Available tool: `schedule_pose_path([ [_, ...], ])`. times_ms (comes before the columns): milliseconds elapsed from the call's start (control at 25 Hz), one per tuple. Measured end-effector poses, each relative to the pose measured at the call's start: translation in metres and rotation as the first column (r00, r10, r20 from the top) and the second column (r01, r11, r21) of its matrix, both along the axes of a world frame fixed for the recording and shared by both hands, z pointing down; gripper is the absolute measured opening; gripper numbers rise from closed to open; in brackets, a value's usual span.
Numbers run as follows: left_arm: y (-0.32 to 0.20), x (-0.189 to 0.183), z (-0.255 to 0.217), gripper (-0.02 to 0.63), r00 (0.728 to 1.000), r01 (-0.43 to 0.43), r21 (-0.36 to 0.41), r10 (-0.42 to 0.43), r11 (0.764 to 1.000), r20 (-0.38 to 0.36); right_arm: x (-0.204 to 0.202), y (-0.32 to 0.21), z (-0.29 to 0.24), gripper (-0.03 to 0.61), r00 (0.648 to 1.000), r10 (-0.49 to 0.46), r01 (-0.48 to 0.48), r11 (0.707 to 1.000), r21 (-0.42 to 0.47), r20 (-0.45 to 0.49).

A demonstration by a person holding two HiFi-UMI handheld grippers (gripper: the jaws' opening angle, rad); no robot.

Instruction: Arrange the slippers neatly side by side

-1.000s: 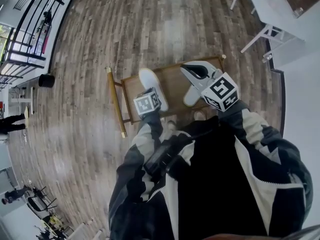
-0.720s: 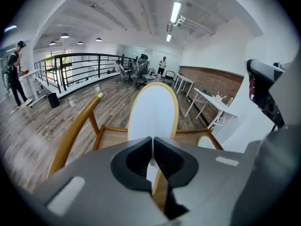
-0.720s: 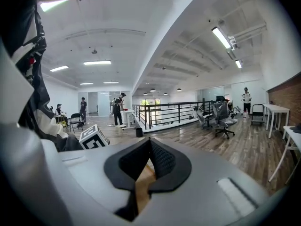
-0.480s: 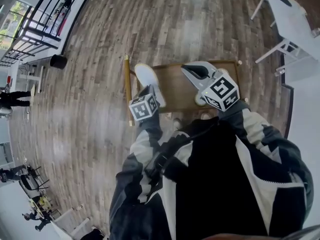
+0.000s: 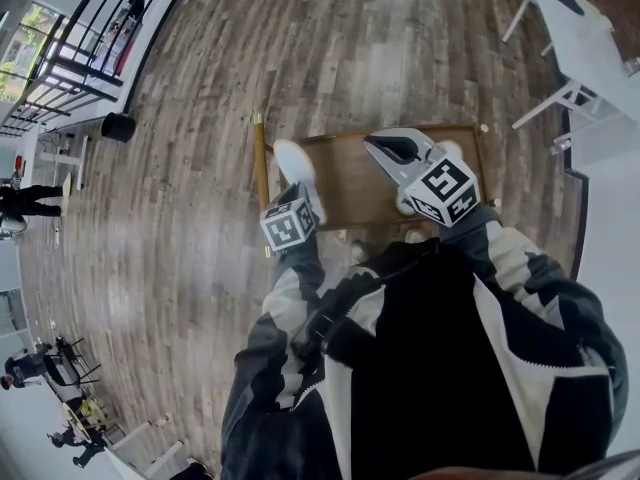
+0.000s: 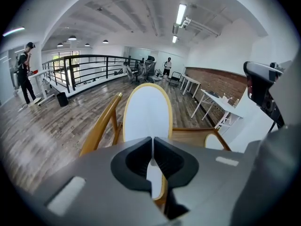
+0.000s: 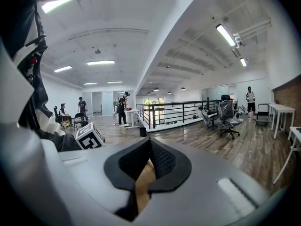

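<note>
A white slipper (image 5: 298, 173) lies on the left part of a low wooden stand (image 5: 350, 178). My left gripper (image 5: 297, 200) sits at its heel end. In the left gripper view the jaws (image 6: 153, 147) are shut on the slipper's thin heel edge, and its white sole with a yellow rim (image 6: 146, 112) stretches ahead. A second white slipper (image 5: 405, 206) lies on the right part of the stand, mostly hidden under my right gripper (image 5: 378, 143). That gripper (image 7: 149, 149) is shut with nothing in it; only tan wood shows below its jaws.
The stand has a gold-tipped wooden rail (image 5: 262, 168) along its left side. White tables (image 5: 575, 38) stand at the upper right. A black railing (image 5: 90, 58) and a black bin (image 5: 118, 126) are at the upper left. People stand far off, and an office chair (image 7: 228, 117) is near the railing.
The head view has swung, so the stand now sits further right in the picture. My left gripper has drawn slightly back toward me with the slipper. The right gripper stays over the right slipper.
</note>
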State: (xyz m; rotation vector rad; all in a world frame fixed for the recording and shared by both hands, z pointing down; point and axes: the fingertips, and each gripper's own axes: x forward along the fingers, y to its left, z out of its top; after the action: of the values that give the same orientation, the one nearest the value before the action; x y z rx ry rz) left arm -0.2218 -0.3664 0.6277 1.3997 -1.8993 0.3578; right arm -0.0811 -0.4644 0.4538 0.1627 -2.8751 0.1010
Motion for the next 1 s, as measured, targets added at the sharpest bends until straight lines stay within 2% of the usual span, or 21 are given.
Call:
schedule_pose_path([
  [560,-0.015,-0.014,0.075,0.031,0.998,-0.06,-0.13,0.055,0.99,-0.044,0.024,-0.023,0.008,0.005,0.99,0.13,-0.13,0.991,0.01,-0.046],
  [760,-0.03,-0.014,0.095,0.031,0.994,-0.071,-0.157,0.057,0.985,-0.092,0.039,-0.031,0.012,0.005,0.98,0.187,-0.187,0.982,0.013,-0.07],
  [1000,-0.043,-0.01,0.121,0.031,0.99,-0.118,-0.213,0.098,0.97,-0.105,0.056,-0.042,0.017,0.005,0.964,0.25,-0.249,0.968,0.014,-0.093],
])
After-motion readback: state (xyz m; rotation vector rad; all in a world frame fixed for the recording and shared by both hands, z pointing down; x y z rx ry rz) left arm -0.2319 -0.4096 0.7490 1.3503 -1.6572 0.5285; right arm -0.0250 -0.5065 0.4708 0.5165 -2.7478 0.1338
